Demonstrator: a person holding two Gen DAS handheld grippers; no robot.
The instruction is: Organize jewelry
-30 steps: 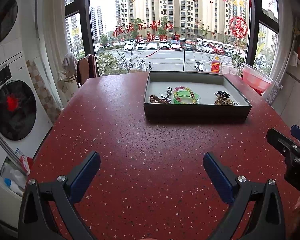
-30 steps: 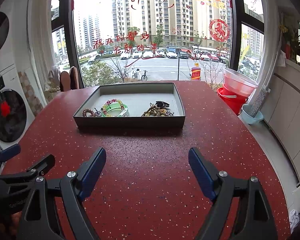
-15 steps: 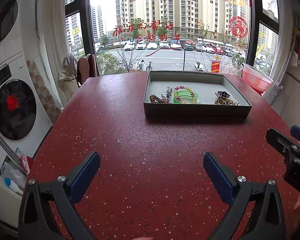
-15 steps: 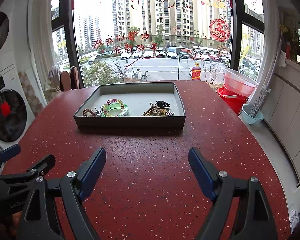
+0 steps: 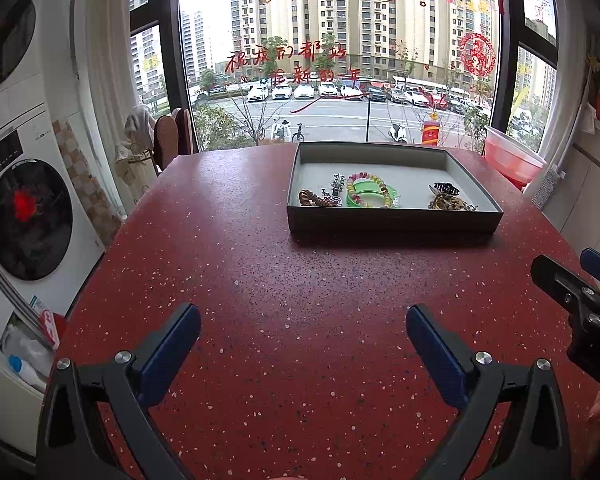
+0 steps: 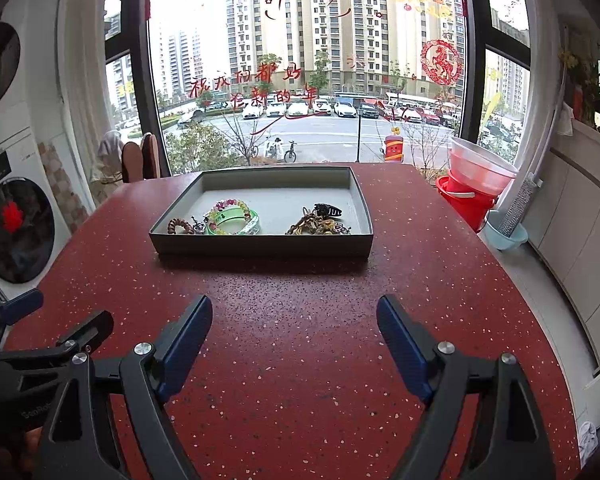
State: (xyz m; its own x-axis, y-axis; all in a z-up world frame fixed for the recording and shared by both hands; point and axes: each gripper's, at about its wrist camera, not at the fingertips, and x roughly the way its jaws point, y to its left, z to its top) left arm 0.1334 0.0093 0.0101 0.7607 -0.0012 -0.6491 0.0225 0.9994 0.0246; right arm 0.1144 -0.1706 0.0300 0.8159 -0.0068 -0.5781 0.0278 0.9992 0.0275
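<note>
Nothing has shifted in the last second; both the left tongs (image 5: pixel 303 330) and right tongs (image 6: pixel 295 320) hover spread wide and empty; well ahead, bracelets (image 6: pixel 232 222) and a chain tangle (image 6: pixel 316 225) sit inside the tray (image 6: pixel 260 242); whether sorted or awaiting sorting, I cannot tell.

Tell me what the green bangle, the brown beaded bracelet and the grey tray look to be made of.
Translucent green bangle: probably plastic or glass, since light glows through it and the surface is glossy. Brown beaded bracelet: likely wood, with dull, dark round beads; too small to be sure. Shallow grey tray: seems to be card or board, with thin straight walls, a matte dark outside and a pale, possibly fabric-lined inside.
</note>
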